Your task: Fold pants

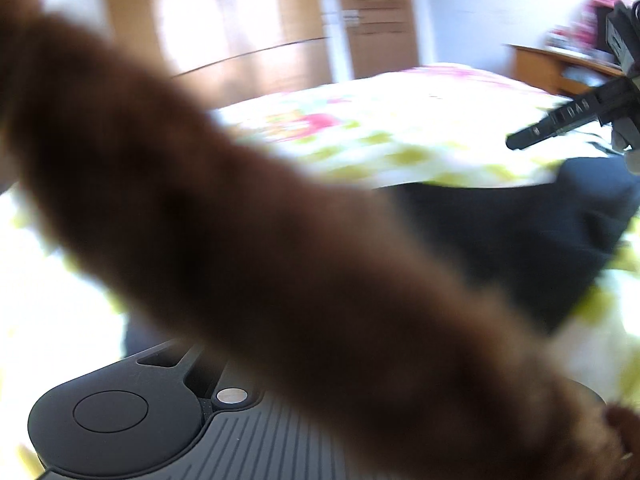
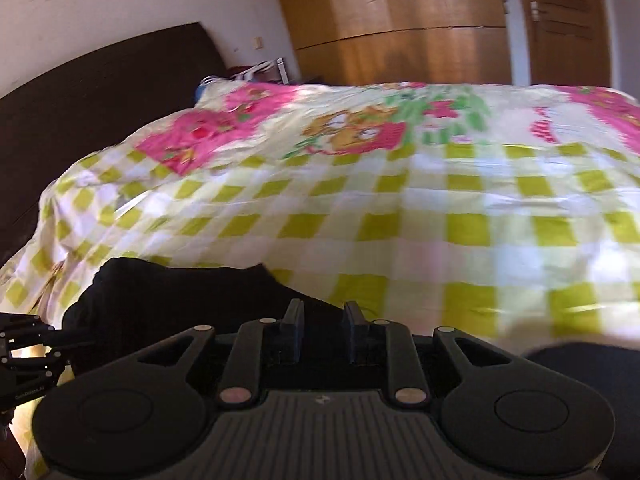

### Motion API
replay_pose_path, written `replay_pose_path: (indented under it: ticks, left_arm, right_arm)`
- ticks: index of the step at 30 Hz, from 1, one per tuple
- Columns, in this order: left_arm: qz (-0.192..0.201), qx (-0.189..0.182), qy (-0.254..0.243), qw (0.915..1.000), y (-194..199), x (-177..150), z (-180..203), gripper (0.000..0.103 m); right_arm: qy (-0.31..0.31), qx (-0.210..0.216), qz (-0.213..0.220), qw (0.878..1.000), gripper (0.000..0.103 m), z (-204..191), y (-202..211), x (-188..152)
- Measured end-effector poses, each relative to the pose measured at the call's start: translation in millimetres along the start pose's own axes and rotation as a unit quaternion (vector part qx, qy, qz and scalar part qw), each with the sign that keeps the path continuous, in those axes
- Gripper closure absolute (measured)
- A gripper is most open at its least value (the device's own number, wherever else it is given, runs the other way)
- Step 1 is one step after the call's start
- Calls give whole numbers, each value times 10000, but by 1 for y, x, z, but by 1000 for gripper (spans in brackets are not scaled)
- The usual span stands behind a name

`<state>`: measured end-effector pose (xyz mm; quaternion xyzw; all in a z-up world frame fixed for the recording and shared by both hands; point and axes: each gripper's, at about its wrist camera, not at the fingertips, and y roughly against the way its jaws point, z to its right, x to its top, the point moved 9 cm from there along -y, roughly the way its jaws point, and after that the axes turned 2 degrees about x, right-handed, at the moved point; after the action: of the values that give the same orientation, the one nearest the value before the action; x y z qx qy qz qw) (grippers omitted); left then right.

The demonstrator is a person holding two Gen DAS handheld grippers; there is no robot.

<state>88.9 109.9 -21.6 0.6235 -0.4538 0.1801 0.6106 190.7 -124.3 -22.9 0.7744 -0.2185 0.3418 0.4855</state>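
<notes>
Chequered green-and-white bedding with pink flower prints covers the bed (image 2: 400, 208), which fills both views. Dark pants (image 2: 168, 300) lie at its near edge, just ahead of the right claw (image 2: 322, 316), whose fingers stand narrowly apart with nothing between them. A blurred brown shape hides the left claw's fingers, so its state cannot be told.

I noted a checked yellow-green bedspread (image 2: 400, 208) with pink floral patches, a dark headboard (image 2: 80, 112), a wooden wardrobe (image 2: 400, 20) behind, white wall (image 2: 140, 0)
</notes>
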Motion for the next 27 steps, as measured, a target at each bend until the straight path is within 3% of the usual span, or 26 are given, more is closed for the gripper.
replay_pose_path:
  ticks: [5, 8, 12, 15, 16, 18, 25, 27]
  left_arm:
    - [-325, 570, 603, 9960, -20, -30, -64, 85]
    - [-338, 469, 717, 9957, -27, -37, -69, 84]
    - [75, 366, 1002, 9943, -12, -29, -74, 83]
    - [85, 422, 1086, 9932, -13, -29, -81, 82]
    - [70, 428, 1090, 9931, -14, -30, -82, 82]
    - [43, 435, 1064, 9934, -16, -32, -84, 82]
    - [160, 462, 1092, 9928, -15, -33, -89, 82]
    - [213, 533, 1112, 9921, -14, -33, -93, 82]
  right_arm:
    - [165, 175, -508, 9984, 61, -9, -75, 9]
    - [171, 206, -677, 9973, 59, -5, -93, 13]
    - [427, 512, -811, 9945, 55, -16, -103, 20]
    - [562, 710, -1273, 9877, 54, -26, -119, 16]
    - [547, 703, -1363, 9867, 57, -27, -121, 15]
    - [442, 825, -1437, 9852, 75, -31, -119, 18]
    - [313, 883, -1168, 9887, 82, -42, -104, 37]
    - [288, 916, -637, 9933, 84, -48, -96, 56]
